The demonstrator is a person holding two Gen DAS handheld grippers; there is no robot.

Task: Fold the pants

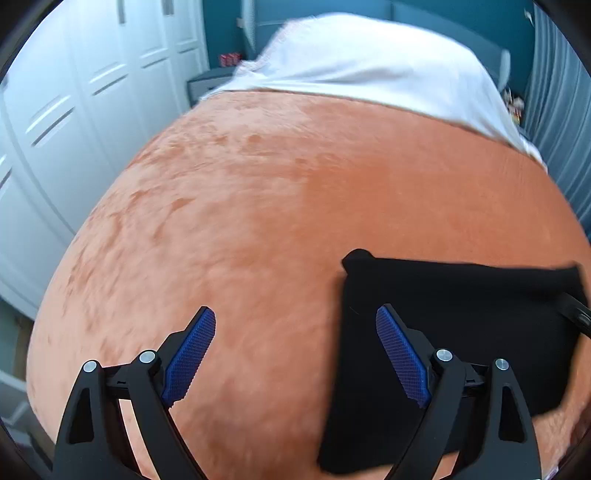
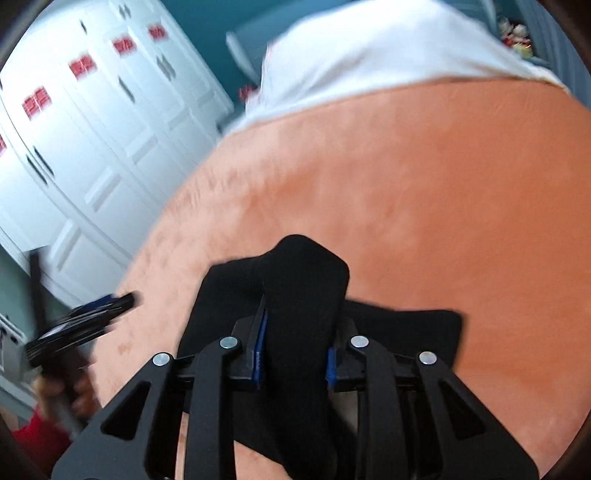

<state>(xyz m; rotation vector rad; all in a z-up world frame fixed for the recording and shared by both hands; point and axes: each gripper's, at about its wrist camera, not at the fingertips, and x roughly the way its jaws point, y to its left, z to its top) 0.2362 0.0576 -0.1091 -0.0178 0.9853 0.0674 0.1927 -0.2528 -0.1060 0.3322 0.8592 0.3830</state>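
Observation:
The black pants [image 1: 443, 332] lie folded on the orange blanket [image 1: 258, 203] at the lower right of the left wrist view. My left gripper [image 1: 295, 325] is open and empty above the blanket, its right finger over the pants' left edge. In the right wrist view my right gripper [image 2: 299, 332] is shut on a bunched fold of the black pants [image 2: 306, 280], lifting it off the blanket [image 2: 443, 203]. The left gripper [image 2: 81, 321] shows blurred at the left of that view.
A white sheet [image 1: 369, 66] covers the far end of the bed. White wardrobe doors [image 1: 74, 110] stand to the left, close to the bed's edge. A teal wall [image 1: 221, 29] is behind. A small dark nightstand [image 1: 203, 83] stands by the bed's far left corner.

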